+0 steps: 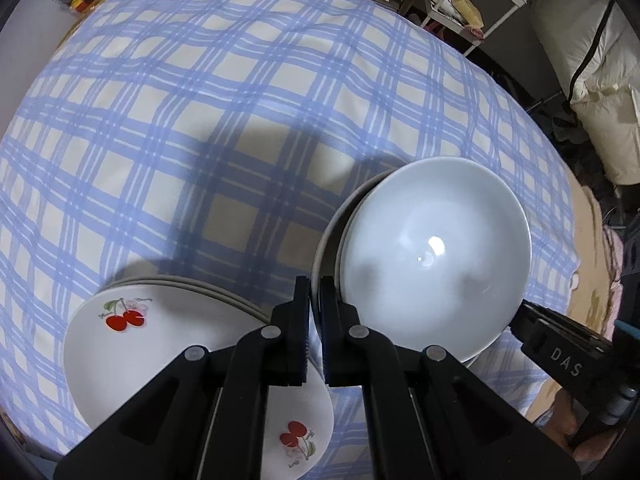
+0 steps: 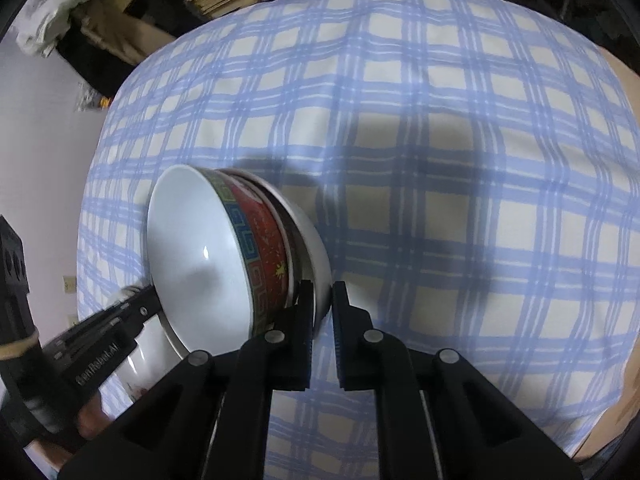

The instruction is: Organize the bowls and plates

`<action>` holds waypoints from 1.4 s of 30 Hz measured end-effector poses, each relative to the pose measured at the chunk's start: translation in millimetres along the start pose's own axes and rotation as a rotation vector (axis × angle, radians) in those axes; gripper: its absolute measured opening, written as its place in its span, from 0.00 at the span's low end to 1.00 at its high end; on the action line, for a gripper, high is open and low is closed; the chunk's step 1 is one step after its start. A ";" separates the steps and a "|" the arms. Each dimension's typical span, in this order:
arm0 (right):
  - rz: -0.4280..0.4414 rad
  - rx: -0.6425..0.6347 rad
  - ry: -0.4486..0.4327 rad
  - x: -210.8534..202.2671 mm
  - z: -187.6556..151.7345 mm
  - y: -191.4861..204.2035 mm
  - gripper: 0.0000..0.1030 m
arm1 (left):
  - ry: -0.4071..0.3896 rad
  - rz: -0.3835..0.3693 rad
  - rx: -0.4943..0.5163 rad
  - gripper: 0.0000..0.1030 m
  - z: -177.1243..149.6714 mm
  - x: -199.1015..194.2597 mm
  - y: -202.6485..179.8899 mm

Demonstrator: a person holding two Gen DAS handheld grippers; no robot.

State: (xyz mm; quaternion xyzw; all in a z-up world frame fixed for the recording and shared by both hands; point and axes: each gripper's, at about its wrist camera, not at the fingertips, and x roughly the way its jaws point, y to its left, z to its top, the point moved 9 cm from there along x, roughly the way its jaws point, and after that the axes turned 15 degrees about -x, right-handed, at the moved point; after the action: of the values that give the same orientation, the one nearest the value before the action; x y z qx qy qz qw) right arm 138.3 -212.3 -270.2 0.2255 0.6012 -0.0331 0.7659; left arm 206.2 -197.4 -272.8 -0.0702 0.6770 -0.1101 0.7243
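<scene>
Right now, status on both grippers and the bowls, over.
Left gripper shut on bowl stack rim. Right gripper shut on opposite rim. Cherry plates stacked close beside left gripper, mind them.

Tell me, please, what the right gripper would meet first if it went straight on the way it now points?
The right gripper is already at the rim of the white outer bowl in the nested stack; beyond that, probably the checked cloth.

A blue-checked cloth (image 1: 240, 100) carries stacked cherry plates (image 1: 160, 344) beside nested bowls (image 1: 432, 252).
</scene>
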 end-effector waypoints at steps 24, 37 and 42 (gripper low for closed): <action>-0.073 -0.083 -0.035 1.7 8.4 6.1 0.12 | -0.022 -0.013 -0.018 0.04 2.3 0.0 2.9; -0.128 -0.135 -0.069 0.4 8.7 7.3 0.11 | -0.060 -0.017 -0.026 0.03 2.2 -1.3 2.3; -0.142 -0.126 -0.090 -4.4 9.0 7.6 0.10 | -0.083 -0.003 -0.047 0.03 2.0 -8.4 2.5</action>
State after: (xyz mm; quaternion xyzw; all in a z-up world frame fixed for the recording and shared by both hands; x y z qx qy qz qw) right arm 147.7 -209.9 -262.2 0.1317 0.5814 -0.0597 0.8007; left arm 207.8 -192.9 -265.2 -0.0927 0.6487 -0.0926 0.7497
